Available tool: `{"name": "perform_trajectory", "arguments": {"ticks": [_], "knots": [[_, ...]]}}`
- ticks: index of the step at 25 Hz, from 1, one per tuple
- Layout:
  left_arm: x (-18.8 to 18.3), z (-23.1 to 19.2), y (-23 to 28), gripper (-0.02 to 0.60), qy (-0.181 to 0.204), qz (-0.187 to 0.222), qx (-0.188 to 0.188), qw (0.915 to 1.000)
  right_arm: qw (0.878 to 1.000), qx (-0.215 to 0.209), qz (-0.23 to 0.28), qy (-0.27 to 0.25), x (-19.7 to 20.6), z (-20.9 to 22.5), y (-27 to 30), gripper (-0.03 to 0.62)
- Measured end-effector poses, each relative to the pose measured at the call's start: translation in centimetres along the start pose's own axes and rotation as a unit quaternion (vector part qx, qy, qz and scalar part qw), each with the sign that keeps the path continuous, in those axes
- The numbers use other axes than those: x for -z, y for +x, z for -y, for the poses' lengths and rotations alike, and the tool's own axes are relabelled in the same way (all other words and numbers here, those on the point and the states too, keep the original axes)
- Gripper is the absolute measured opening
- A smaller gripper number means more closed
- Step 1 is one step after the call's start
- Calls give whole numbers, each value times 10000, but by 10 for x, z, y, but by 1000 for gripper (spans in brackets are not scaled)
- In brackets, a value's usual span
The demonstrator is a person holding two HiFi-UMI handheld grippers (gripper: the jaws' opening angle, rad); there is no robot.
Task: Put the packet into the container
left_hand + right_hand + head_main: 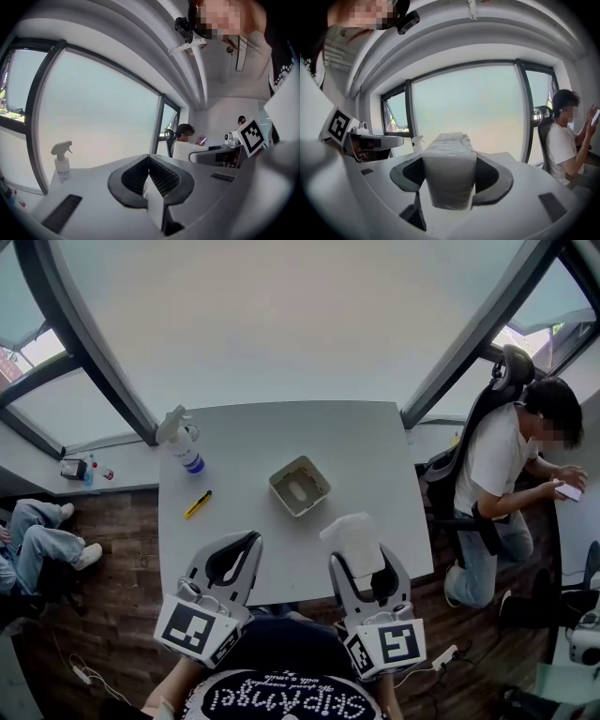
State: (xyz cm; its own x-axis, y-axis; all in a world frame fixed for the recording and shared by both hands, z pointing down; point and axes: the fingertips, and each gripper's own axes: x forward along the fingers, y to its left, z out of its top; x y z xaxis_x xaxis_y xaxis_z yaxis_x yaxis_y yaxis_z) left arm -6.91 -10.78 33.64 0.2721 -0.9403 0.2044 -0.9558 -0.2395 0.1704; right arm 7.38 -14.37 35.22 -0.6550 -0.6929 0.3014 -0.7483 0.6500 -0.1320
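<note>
**So, packet's in the right jaws, not in the container yet**

Okay, head view first. The right gripper [361,563] sits at lower centre-right of the frame, and its jaws are clamped on the packet [352,532]. The packet is a pale, crinkly white thing sticking out past the jaw tips, over the near edge of the grey surface [281,437]. The right gripper view backs that up: the right gripper [450,176] has the packet [449,164] wedged upright between both jaws, which press its sides.

The left gripper [253,540] is at lower centre-left, just beside the right one. In its own view the left gripper [149,161] has its jaws closed right up, tip against tip.

The container [283,501] is a small square tray standing mid-surface, above the two grippers in the frame and clear of the packet. Something pale lies inside it, but I can't tell what.

Also on the surface: a spray bottle [183,442] near the upper-left corner, which also turns up at the left of the left gripper view [62,161]. A yellow pen-like thing [198,504] lies below the bottle, left of the container.

A seated person [497,465] is at the right edge of the frame, holding a phone.
</note>
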Motion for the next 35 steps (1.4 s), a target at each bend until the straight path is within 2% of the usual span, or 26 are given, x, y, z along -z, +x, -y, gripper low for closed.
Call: {"name": "perform_trajectory", "arguments": {"ticks": [9,13,24,35], "knots": [[3,-18,2,8,-65,-49,-229,9997,9993,-175,162,-277,-14,4,33,279],[3,-25,5,8,-131,-37,-296,9995,9994,-161,186,-259,-19,8,50,279],[4,-36,5,8,-241,-56,-499,9984,9980,-476,194,-369,-27,-1,87,279],[-2,-44,0,8,-315,-6,-689,9971,9987,-292,-40,-413,-17,8,122,279]]}}
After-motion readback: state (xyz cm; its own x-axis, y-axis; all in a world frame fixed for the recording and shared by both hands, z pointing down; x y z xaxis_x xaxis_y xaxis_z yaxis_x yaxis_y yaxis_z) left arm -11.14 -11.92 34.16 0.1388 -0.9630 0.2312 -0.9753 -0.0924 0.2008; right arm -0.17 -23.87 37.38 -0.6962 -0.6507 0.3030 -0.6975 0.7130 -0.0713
